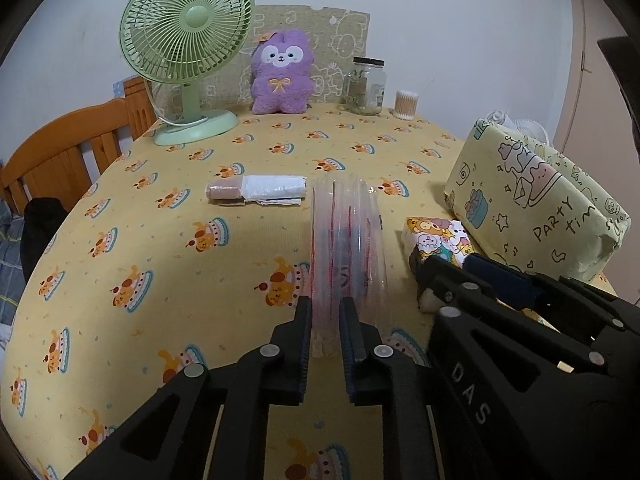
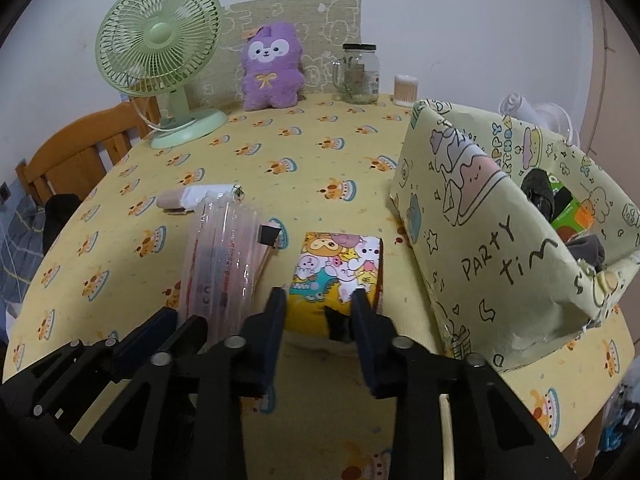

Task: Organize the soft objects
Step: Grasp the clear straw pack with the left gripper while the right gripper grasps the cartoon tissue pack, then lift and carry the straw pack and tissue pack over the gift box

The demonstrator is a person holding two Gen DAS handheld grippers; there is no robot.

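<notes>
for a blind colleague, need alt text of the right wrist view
The open right gripper straddles a cartoon-print tissue pack on a yellow tablecloth. An inflated clear plastic cushion stands left, a wrapped box right.

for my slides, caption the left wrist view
Left claw shut on clear inflated packaging above the yellow tablecloth.

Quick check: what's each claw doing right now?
Left claw: shut on the clear inflated plastic roll, held upright.
Right claw: open, fingers either side of the cartoon-print tissue pack, not clamped.
</notes>
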